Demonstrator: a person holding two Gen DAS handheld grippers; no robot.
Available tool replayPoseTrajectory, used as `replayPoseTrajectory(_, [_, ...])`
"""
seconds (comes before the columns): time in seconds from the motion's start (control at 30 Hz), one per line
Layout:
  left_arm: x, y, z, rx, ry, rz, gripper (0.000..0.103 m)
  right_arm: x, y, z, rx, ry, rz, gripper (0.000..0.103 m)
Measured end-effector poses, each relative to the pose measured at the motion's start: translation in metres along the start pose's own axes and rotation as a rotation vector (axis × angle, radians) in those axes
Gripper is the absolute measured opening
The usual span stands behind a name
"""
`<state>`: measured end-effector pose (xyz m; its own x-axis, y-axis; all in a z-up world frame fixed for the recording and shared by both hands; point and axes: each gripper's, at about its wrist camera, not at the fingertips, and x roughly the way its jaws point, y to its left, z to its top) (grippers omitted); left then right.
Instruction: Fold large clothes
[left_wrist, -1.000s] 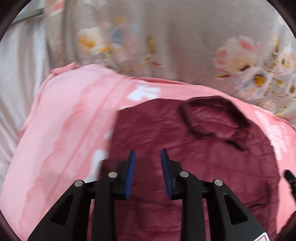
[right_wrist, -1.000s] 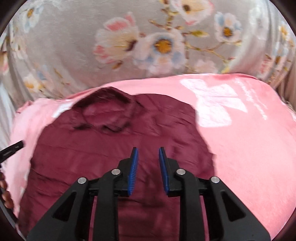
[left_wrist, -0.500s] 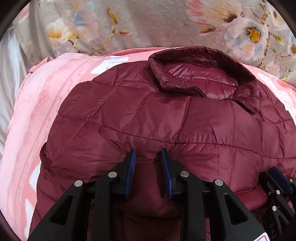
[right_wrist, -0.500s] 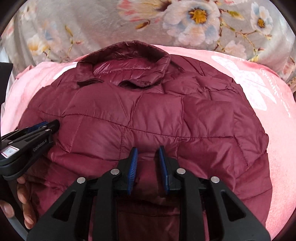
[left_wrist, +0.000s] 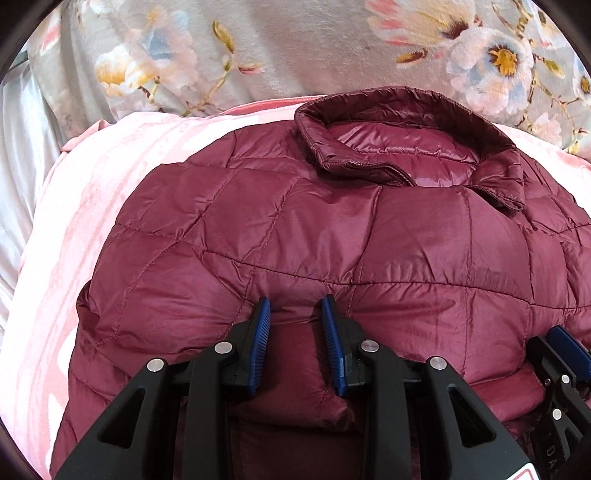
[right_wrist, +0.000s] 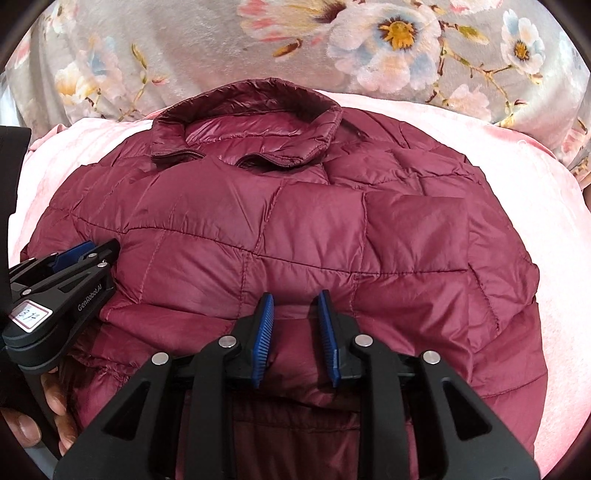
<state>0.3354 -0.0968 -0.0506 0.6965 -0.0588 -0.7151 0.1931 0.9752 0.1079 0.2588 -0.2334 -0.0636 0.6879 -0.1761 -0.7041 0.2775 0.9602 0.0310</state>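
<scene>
A maroon quilted puffer jacket (left_wrist: 332, 229) lies on a pink blanket, its collar (left_wrist: 402, 129) at the far side. A folded edge of it bulges up at the near side. My left gripper (left_wrist: 293, 304) is shut on that edge, with puffy fabric pinched between the blue pads. My right gripper (right_wrist: 293, 299) is shut on the same edge of the jacket (right_wrist: 314, 229) further right. Each gripper shows in the other's view: the left gripper (right_wrist: 88, 254) at the left border, the right gripper (left_wrist: 565, 339) at the lower right.
The pink blanket (left_wrist: 92, 206) spreads under the jacket and shows on both sides (right_wrist: 554, 206). Grey floral fabric (left_wrist: 295, 48) rises behind the collar. A person's hand (right_wrist: 48, 417) holds the left gripper's handle. White cloth (left_wrist: 14, 166) lies at the far left.
Both grippers came down and forward with the jacket's edge, laying it over the rest of the jacket towards the collar. In the last half second they stayed still.
</scene>
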Motion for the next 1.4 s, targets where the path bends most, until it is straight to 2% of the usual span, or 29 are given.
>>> replayPoseTrajectory(0.2, [0.000, 0.000, 0.000, -0.005, 0.000, -0.003, 0.029, 0.000, -0.001, 0.000, 0.004, 0.001, 0.009, 0.025])
replayPoseTrajectory(0.27, [-0.002, 0.005, 0.000, -0.028, -0.001, -0.030, 0.030, -0.001, -0.004, 0.001, 0.020, 0.003, 0.051, 0.032])
replayPoseTrajectory(0.37, [-0.006, 0.023, 0.009, -0.088, 0.040, -0.140, 0.036, -0.011, -0.018, 0.008, 0.090, 0.005, 0.139, 0.046])
replayPoseTrajectory(0.4, [-0.008, 0.031, 0.017, -0.108, 0.060, -0.184, 0.036, -0.015, -0.024, 0.014, 0.115, 0.003, 0.176, 0.046])
replayPoseTrajectory(0.47, [-0.011, 0.041, 0.033, -0.138, 0.066, -0.219, 0.036, -0.018, -0.036, 0.034, 0.161, 0.002, 0.219, 0.046])
replayPoseTrajectory(0.57, [-0.006, 0.052, 0.072, -0.206, 0.071, -0.306, 0.044, -0.007, -0.055, 0.061, 0.279, 0.002, 0.312, 0.047])
replayPoseTrajectory(0.67, [0.011, 0.051, 0.098, -0.259, 0.092, -0.337, 0.045, 0.016, -0.072, 0.083, 0.391, 0.000, 0.374, 0.049])
replayPoseTrajectory(0.77, [0.047, 0.042, 0.118, -0.320, 0.181, -0.430, 0.045, 0.048, -0.076, 0.098, 0.448, 0.046, 0.401, 0.048])
replayPoseTrajectory(0.83, [0.069, 0.039, 0.119, -0.382, 0.240, -0.476, 0.045, 0.069, -0.077, 0.101, 0.492, 0.089, 0.431, 0.048])
replayPoseTrajectory(0.87, [0.073, 0.037, 0.117, -0.395, 0.250, -0.486, 0.043, 0.078, -0.074, 0.102, 0.499, 0.103, 0.451, 0.043])
replayPoseTrajectory(0.9, [0.078, 0.035, 0.116, -0.406, 0.261, -0.492, 0.034, 0.080, -0.070, 0.104, 0.483, 0.108, 0.462, 0.036])
replayPoseTrajectory(0.93, [0.079, 0.033, 0.115, -0.405, 0.260, -0.493, 0.021, 0.079, -0.065, 0.105, 0.452, 0.111, 0.470, 0.014])
replayPoseTrajectory(0.97, [0.078, 0.030, 0.113, -0.389, 0.257, -0.496, 0.006, 0.072, -0.058, 0.107, 0.399, 0.092, 0.455, 0.009])
replayPoseTrajectory(1.1, [0.055, 0.026, 0.111, -0.261, 0.167, -0.440, 0.005, 0.041, -0.042, 0.105, 0.205, -0.010, 0.294, 0.008])
replayPoseTrajectory(1.17, [0.052, 0.024, 0.105, -0.216, 0.150, -0.430, 0.005, 0.045, -0.037, 0.099, 0.141, -0.001, 0.231, 0.008])
replayPoseTrajectory(1.27, [0.058, 0.019, 0.092, -0.156, 0.140, -0.387, 0.006, 0.063, -0.034, 0.088, 0.117, 0.041, 0.196, 0.008])
replayPoseTrajectory(1.4, [0.060, 0.016, 0.075, -0.099, 0.086, -0.351, 0.008, 0.066, -0.031, 0.080, 0.072, 0.026, 0.160, 0.008])
